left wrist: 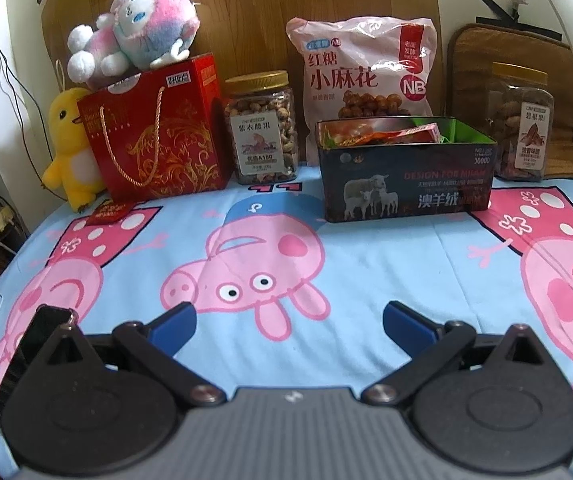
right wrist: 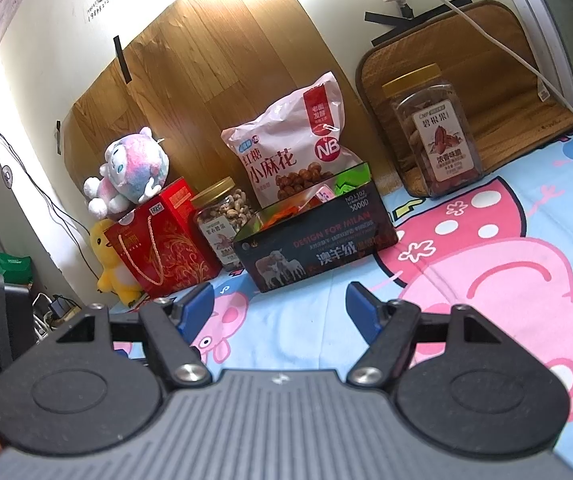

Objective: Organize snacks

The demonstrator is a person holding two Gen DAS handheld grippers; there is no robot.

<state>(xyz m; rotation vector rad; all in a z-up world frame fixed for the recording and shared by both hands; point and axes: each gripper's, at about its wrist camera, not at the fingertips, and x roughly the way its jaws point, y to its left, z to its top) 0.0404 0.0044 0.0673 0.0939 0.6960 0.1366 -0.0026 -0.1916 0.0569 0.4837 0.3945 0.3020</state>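
Observation:
A dark open tin box point(left wrist: 406, 184) printed with sheep holds several small snack packets point(left wrist: 386, 134); it also shows in the right wrist view point(right wrist: 318, 244). Behind it leans a pink snack bag point(left wrist: 366, 68) point(right wrist: 294, 144). A nut jar with a gold lid point(left wrist: 262, 128) point(right wrist: 222, 220) stands left of the box. A second jar point(left wrist: 522, 124) point(right wrist: 436, 132) stands at the right. My left gripper point(left wrist: 289, 322) is open and empty above the sheet, short of the box. My right gripper point(right wrist: 280, 306) is open and empty, close in front of the box.
A red gift bag point(left wrist: 158, 136) point(right wrist: 162, 240) carries a pink plush toy point(left wrist: 134, 28) point(right wrist: 130, 172); a yellow duck plush point(left wrist: 70, 144) point(right wrist: 110, 260) stands beside it. A blue cartoon-pig sheet point(left wrist: 286, 264) covers the surface. A woven mat point(right wrist: 466, 60) leans on the wall. Cables hang at the left edge.

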